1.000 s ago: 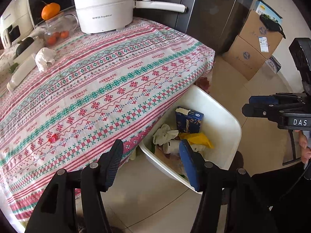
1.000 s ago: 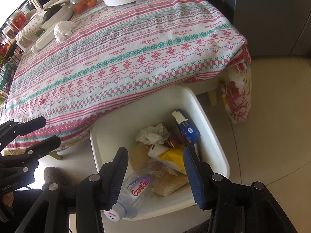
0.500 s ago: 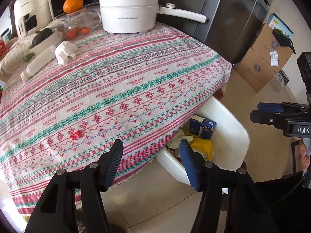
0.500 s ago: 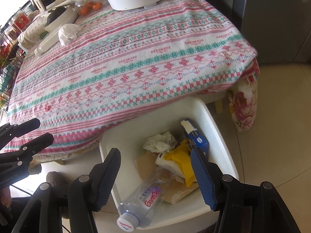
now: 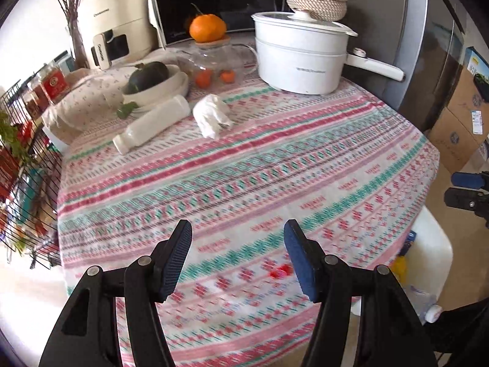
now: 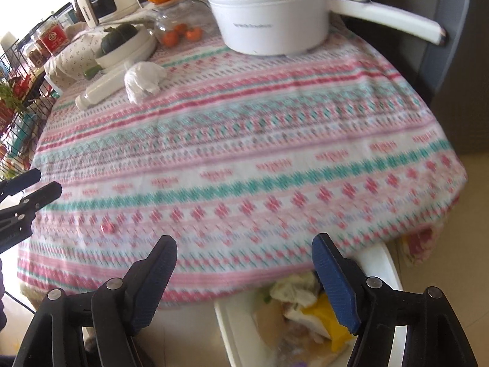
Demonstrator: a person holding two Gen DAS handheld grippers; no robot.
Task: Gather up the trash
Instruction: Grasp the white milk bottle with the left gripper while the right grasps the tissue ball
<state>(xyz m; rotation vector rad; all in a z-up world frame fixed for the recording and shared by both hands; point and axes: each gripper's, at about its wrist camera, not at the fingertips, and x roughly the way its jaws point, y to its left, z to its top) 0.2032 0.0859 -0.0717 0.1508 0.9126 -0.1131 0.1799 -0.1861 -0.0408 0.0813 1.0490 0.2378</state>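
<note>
A crumpled white tissue and a white bottle on its side lie at the far side of the patterned tablecloth. A small red wrapper lies near the front edge, just right of my left gripper, which is open and empty over the cloth. My right gripper hangs over the table's front edge, its jaws opening with nothing between them. Under the edge stands the white bin, holding paper, a yellow wrapper and a plastic bottle.
A white electric pot with a long handle, a glass jar of oranges and a bowl with a dark squash crowd the back of the table. A wire rack stands at the left; cardboard boxes sit at the right.
Both views swung up from the bin to the tabletop. The bin slid to the lower right of each view. The right jaws spread wider, and the red wrapper now lies beside the left fingers.
</note>
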